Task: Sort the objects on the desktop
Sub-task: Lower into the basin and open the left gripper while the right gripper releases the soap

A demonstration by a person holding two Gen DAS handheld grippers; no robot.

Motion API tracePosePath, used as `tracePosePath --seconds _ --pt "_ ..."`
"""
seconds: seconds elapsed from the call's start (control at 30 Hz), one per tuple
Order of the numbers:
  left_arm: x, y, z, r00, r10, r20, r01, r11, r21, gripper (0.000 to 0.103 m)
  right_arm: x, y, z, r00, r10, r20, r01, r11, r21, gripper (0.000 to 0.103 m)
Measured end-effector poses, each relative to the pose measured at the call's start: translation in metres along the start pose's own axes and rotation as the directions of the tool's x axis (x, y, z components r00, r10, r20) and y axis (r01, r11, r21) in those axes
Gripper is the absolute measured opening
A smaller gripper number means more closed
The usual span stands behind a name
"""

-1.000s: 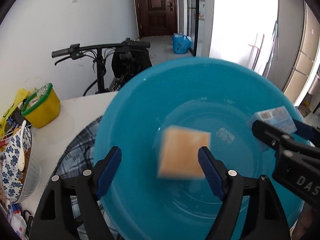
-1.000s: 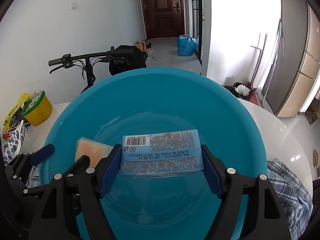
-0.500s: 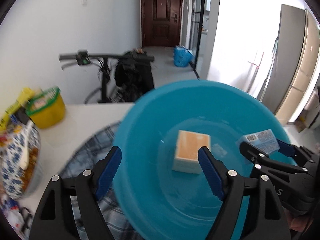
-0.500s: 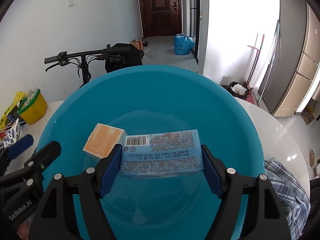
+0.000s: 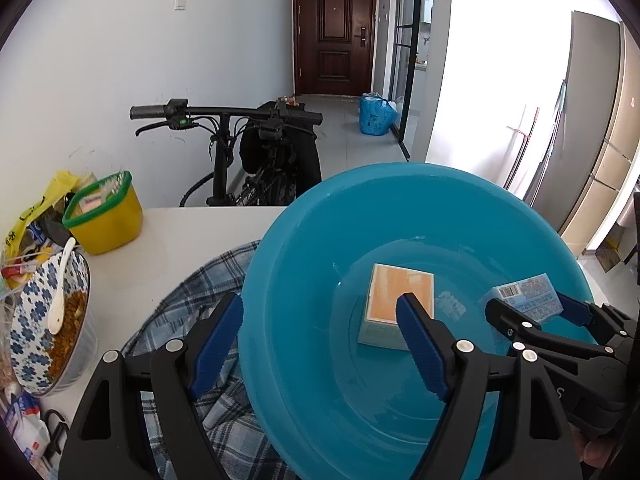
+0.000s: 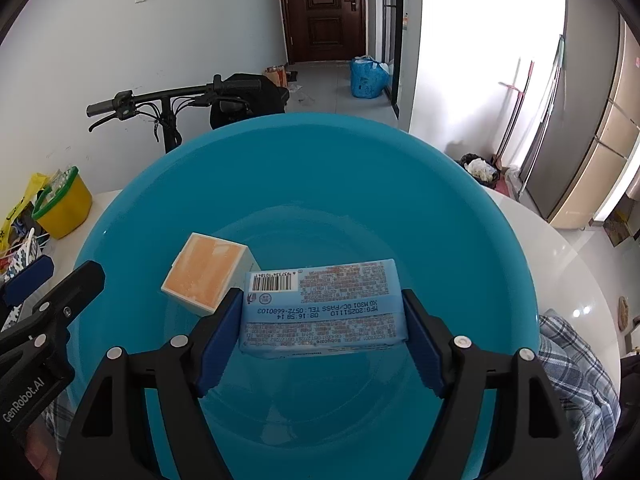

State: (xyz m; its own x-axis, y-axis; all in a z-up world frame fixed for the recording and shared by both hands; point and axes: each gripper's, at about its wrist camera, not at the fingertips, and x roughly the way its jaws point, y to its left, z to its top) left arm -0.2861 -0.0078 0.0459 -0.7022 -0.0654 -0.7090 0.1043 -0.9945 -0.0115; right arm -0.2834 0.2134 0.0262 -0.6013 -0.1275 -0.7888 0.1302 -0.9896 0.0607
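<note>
A big blue basin (image 5: 304,264) (image 6: 320,168) stands on a plaid cloth. On its floor lies a small box with an orange top (image 5: 392,288) (image 6: 208,268), free of any finger. My left gripper (image 5: 320,308) (image 6: 66,272) hangs open over the basin's left rim with nothing between its pads. Over the right half of the basin, my right gripper (image 6: 322,304) (image 5: 528,304) is shut on a light blue printed pack (image 6: 324,300) (image 5: 524,296), which is held flat, barcode side up, above the basin floor.
The plaid cloth (image 5: 192,304) (image 6: 572,352) covers the white table (image 5: 168,236) under the basin. A yellow tub with a green rim (image 5: 106,216) and a flowered bowl with a spoon (image 5: 44,320) sit at the left. A bicycle (image 5: 240,152) stands behind the table.
The orange-topped box dropped from between my left fingers and now rests on the basin floor. My left gripper drew back to the left and up. The right gripper with its pack stayed put.
</note>
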Motion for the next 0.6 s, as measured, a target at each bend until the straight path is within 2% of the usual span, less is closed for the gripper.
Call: tracePosePath --seconds 0.13,0.3,0.6 --pt "-0.006 -0.006 -0.001 0.999 0.041 0.029 -0.042 0.998 0.037 0.081 -0.002 -0.001 0.000 1.000 -0.012 0.009 0.012 1.000 -0.002 0.075" --pt "-0.012 -0.011 -0.001 0.999 0.007 0.032 -0.008 0.999 0.043 0.081 -0.004 -0.005 0.001 1.000 -0.012 0.013 0.012 1.000 0.012 0.075" --pt "-0.003 -0.005 0.000 1.000 0.012 0.006 -0.012 1.000 0.012 0.081 -0.004 -0.012 0.002 1.000 -0.011 0.018 0.011 0.999 0.034 0.076"
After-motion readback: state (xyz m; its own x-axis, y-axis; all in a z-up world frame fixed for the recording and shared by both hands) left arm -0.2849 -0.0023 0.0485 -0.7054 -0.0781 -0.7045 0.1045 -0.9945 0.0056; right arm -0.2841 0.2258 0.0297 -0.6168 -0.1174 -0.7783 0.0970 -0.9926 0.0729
